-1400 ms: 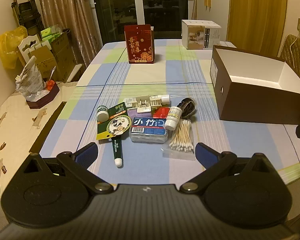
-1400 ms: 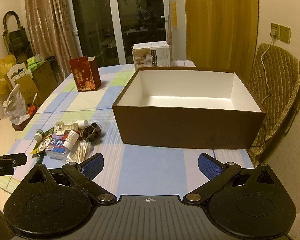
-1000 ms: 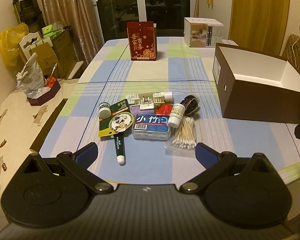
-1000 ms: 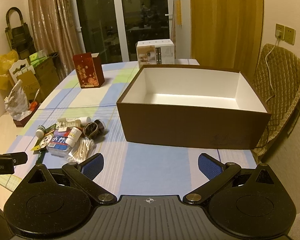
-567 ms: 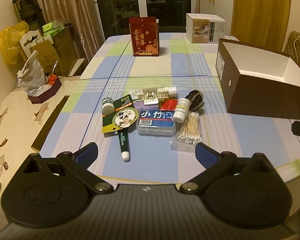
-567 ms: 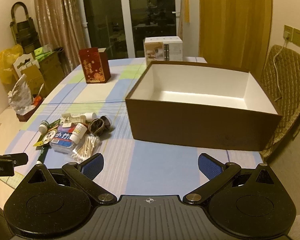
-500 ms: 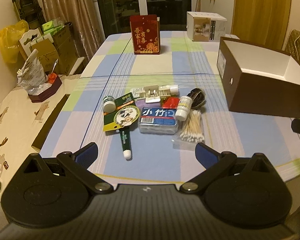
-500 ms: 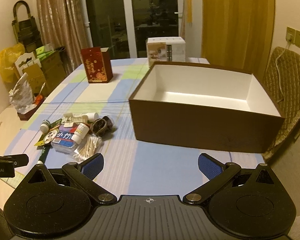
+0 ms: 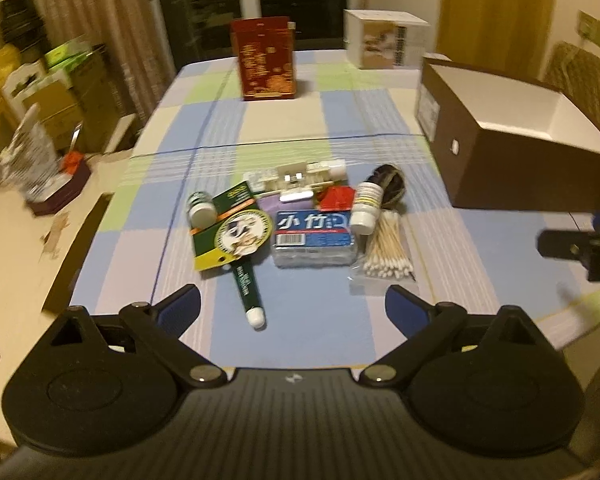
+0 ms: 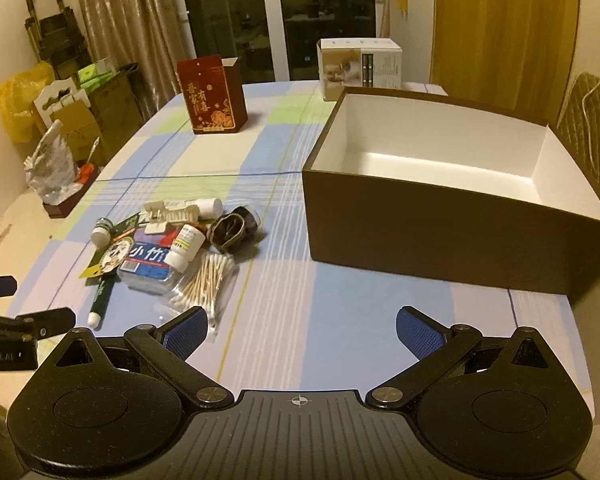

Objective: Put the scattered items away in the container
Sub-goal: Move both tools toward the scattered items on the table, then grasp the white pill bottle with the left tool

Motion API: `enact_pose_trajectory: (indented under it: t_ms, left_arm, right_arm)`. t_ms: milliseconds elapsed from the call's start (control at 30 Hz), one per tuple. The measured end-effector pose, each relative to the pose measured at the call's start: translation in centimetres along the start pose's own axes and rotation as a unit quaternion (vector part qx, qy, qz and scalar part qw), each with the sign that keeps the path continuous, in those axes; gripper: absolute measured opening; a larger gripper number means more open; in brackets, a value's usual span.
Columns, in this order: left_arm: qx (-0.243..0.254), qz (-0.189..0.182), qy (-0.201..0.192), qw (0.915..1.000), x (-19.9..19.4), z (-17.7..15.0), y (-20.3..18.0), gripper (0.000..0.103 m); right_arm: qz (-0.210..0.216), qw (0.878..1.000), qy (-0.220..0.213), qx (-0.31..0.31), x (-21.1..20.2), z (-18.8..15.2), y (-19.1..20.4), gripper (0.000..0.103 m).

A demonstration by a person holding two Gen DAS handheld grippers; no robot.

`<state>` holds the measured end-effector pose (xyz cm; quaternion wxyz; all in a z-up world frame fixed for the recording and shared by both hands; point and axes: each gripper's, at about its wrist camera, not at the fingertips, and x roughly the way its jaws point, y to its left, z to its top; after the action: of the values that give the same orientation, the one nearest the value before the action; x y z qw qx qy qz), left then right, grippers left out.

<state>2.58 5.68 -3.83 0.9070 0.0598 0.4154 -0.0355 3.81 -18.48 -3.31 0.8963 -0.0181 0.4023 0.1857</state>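
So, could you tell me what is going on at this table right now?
A person holds a claw in each hand over a checked table. Both the left claw and the right claw are open and hold nothing. A pile of small items, with cotton swabs, a tissue pack and a green tube, lies beside the brown box, which looks empty. No item has gone in yet.

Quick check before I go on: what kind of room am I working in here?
Most likely a home dining room: a table under a checked tablecloth, a padded chair beside it, and curtained glass doors behind, dark outside. Cardboard boxes are stacked by the wall.
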Motion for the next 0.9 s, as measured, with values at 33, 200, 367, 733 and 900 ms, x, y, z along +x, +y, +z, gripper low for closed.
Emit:
enact_pose_trajectory:
  t_ms: [33,200,367,733,900]
  left_arm:
    - [0.010,-0.005,-0.001,0.9999,0.2,0.2,0.0,0.094]
    - [0.041,-0.025,0.006,0.9988,2.0,1.0,0.0,0.090]
    - [0.056,-0.058,0.026,0.9965,4.1,2.0,-0.5,0.073]
    - [0.085,-0.083,0.048,0.9917,8.8,4.5,-2.5,0.056]
    - [0.078,-0.095,0.054,0.9910,10.1,5.7,-3.1,0.045]
  right_arm:
    - [0.002,1.000,0.001,0.006,0.3,0.1,0.0,0.103]
    - [0.002,0.999,0.021,0.037,2.1,1.0,-0.4,0.103]
    - [-0.004,0.998,0.048,0.051,4.0,1.5,-1.3,0.103]
    - [0.013,0.995,0.093,0.015,8.6,2.6,-1.5,0.103]
    - [0.007,0.994,0.104,0.010,9.8,2.6,-2.0,0.103]
